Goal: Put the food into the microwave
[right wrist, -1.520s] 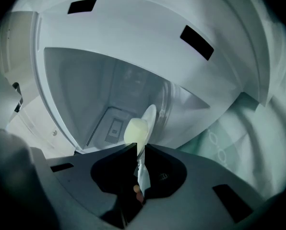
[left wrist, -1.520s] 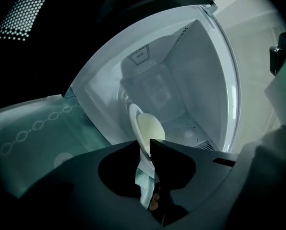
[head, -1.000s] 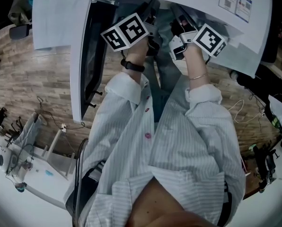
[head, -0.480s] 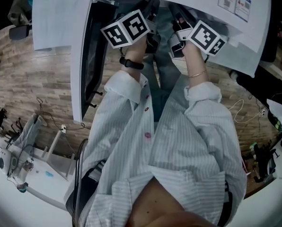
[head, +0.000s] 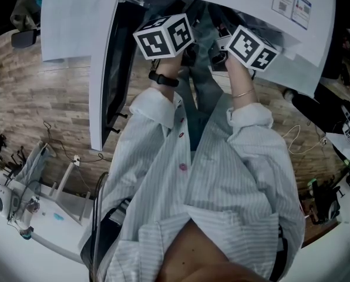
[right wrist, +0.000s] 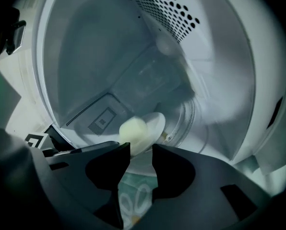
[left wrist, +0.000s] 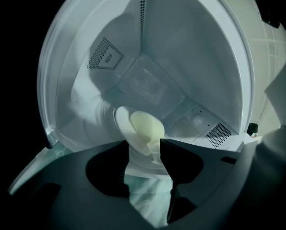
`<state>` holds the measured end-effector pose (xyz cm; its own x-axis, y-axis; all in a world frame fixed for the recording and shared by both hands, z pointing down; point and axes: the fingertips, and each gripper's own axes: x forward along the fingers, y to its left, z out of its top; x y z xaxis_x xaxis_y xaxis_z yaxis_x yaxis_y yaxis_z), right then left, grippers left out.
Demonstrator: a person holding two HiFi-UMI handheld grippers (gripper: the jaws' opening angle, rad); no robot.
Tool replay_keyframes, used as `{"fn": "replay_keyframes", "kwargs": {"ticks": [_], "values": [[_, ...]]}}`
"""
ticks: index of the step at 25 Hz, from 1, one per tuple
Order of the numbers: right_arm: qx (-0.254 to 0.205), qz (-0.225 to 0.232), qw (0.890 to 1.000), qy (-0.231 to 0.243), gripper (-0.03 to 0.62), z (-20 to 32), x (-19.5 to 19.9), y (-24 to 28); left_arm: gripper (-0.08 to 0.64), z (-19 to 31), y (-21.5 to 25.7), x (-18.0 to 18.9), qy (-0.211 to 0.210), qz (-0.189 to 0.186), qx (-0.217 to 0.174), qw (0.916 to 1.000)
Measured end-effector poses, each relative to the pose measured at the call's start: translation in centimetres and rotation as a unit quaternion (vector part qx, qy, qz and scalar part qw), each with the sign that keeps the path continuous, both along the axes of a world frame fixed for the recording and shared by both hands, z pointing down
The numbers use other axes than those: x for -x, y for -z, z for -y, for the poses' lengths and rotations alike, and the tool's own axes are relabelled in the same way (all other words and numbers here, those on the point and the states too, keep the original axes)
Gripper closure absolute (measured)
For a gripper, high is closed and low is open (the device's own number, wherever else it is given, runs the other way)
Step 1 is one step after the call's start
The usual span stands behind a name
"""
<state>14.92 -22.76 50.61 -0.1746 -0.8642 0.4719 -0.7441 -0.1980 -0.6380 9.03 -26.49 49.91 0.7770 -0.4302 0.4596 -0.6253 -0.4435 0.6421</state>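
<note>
while the microwave [left wrist: 191, 47] stands open, food [left wrist: 145, 127] lies inside.

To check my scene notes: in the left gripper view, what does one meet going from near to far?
Dark fingers of the left gripper, which have just been opening → white round plate, its near edge in their gap, bearing pale rounded food → white rear wall of the microwave.

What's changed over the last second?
Both the left gripper and right gripper rolled in place, and their jaws have just been opening; the white round plate of pale yellow food at their tips looks released inside the white microwave. The open door stayed put.
</note>
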Motion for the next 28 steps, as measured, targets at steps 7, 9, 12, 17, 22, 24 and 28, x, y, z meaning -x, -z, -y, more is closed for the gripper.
{"fn": "replay_keyframes", "kwargs": {"ticks": [7,9,12,17,22,24,28], "values": [[0.008,-0.063,0.998,0.013,0.407,0.0,-0.6,0.3,0.353,0.4,0.2,0.5,0.008,-0.002,-0.007,0.9999],[0.006,-0.059,0.998,0.015,0.407,0.0,-0.6,0.3,0.349,0.6,0.2,0.7,0.008,0.003,-0.012,0.9999],[0.005,-0.058,0.998,0.013,0.408,0.0,-0.6,0.3,0.344,0.7,0.1,0.9,0.002,0.015,-0.021,0.9997],[0.007,-0.056,0.998,0.006,0.408,-0.2,-0.7,0.0,0.327,0.3,0.0,0.6,-0.017,0.037,-0.033,0.9986],[0.006,-0.053,0.999,0.001,0.408,-0.3,-0.9,0.0,0.311,-0.1,0.0,0.4,-0.038,0.05,-0.036,0.9973],[0.004,-0.054,0.999,0.0,0.408,-0.4,-1.0,0.1,0.308,-0.3,0.0,0.3,-0.049,0.054,-0.034,0.9968],[-0.005,-0.053,0.999,0.005,0.408,-0.1,-0.9,0.6,0.301,-0.5,-0.2,0.3,-0.061,0.071,-0.038,0.9949]]}}
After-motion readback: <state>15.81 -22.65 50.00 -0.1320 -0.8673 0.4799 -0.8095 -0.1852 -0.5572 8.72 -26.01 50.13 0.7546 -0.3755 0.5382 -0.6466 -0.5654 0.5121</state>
